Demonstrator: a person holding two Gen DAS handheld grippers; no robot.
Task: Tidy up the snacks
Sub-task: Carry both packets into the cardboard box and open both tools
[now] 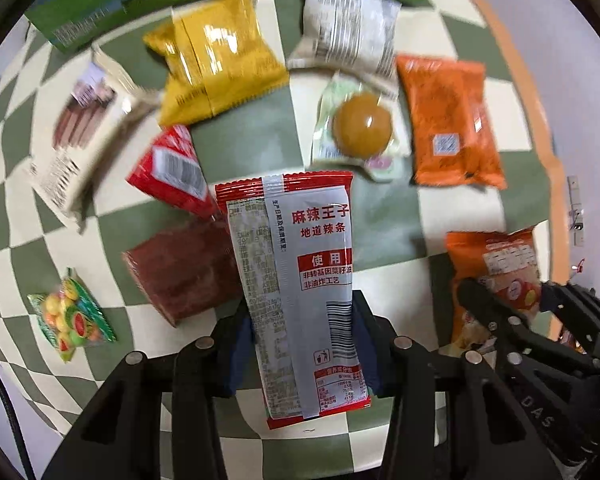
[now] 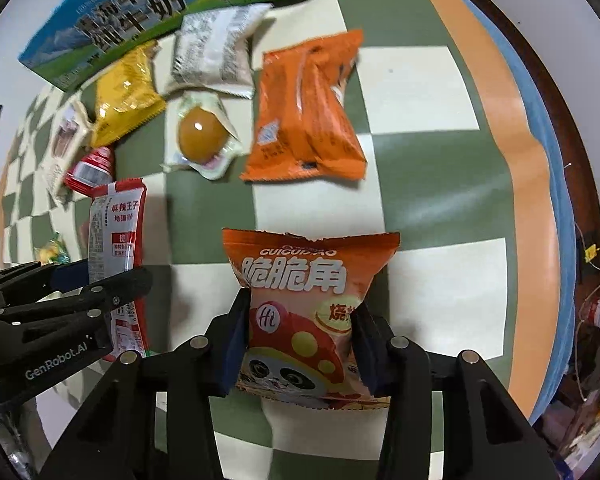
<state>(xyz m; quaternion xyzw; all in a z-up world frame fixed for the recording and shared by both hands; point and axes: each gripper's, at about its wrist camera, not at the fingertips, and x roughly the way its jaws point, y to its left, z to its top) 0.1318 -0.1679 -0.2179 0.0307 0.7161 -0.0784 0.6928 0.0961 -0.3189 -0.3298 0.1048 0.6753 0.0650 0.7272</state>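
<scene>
My left gripper (image 1: pixel 300 320) points down and is shut on a long red-and-grey spicy strip packet (image 1: pixel 300 272), which hangs above the checked cloth (image 1: pixel 384 216). My right gripper (image 2: pixel 300 308) is shut on an orange corn snack bag (image 2: pixel 304 280) with a panda on it, pinched at its lower half. In the right wrist view the left gripper (image 2: pixel 100 276) shows at the left edge with the spicy strip packet (image 2: pixel 118 232). The right gripper (image 1: pixel 508 296) and its orange corn snack bag (image 1: pixel 496 264) appear at the lower right of the left wrist view.
On the cloth lie a yellow packet (image 1: pixel 216 60), a white packet (image 1: pixel 348 28), a clear-wrapped egg snack (image 1: pixel 360 128), an orange packet (image 1: pixel 448 120), a small red packet (image 1: pixel 172 168), a dark red packet (image 1: pixel 184 272), a candy bag (image 1: pixel 72 312) and a cream pack (image 1: pixel 80 132). A milk carton box (image 2: pixel 140 4) stands behind.
</scene>
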